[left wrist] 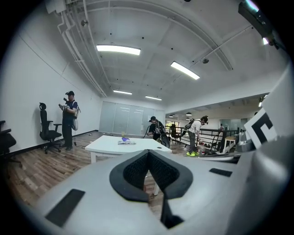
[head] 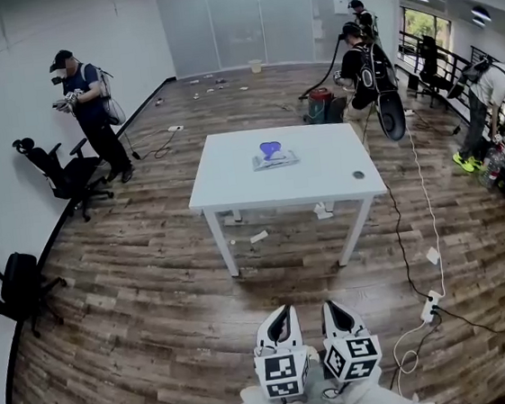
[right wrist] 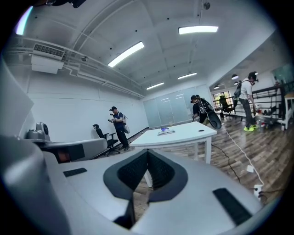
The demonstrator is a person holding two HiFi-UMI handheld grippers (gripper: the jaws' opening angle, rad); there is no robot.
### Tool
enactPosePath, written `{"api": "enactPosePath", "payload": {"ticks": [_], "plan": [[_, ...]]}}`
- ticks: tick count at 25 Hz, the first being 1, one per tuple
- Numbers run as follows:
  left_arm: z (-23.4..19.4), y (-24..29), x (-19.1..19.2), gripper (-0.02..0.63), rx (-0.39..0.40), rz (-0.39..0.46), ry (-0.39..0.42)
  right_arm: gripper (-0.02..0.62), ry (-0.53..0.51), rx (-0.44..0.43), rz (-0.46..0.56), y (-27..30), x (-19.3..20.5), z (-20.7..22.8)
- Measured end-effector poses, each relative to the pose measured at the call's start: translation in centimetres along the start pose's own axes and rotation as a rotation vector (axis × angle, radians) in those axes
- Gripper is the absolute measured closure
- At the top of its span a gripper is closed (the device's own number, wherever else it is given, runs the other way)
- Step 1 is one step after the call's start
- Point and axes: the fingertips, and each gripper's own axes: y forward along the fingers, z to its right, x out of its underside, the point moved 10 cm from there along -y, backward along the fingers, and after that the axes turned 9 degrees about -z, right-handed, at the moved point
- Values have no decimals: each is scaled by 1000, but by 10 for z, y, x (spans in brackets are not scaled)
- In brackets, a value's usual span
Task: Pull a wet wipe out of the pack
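A flat wet wipe pack (head: 275,160) lies on the white table (head: 232,185) in the middle of the room, with a blue object (head: 270,149) just behind it. The same pack (left wrist: 126,142) shows small and far off in the left gripper view, and the pack (right wrist: 166,132) likewise in the right gripper view. Both grippers are held close to my body, well short of the table. My left gripper (head: 281,315) and right gripper (head: 334,308) sit side by side, each with its jaws closed together and nothing between them.
A small dark disc (head: 358,174) lies near the table's right front corner. Cables and a power strip (head: 430,306) run over the wooden floor to the right. Office chairs (head: 63,173) stand by the left wall. Several people stand around the room's edges. Scraps of paper (head: 258,237) lie under the table.
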Motion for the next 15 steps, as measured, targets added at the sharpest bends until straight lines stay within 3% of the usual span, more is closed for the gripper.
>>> {"api": "enactPosePath", "payload": {"ticks": [15], "plan": [[-6,82,-21,606,-28,-6,-20,586,-25,-31,-18,65,-40,41]]}}
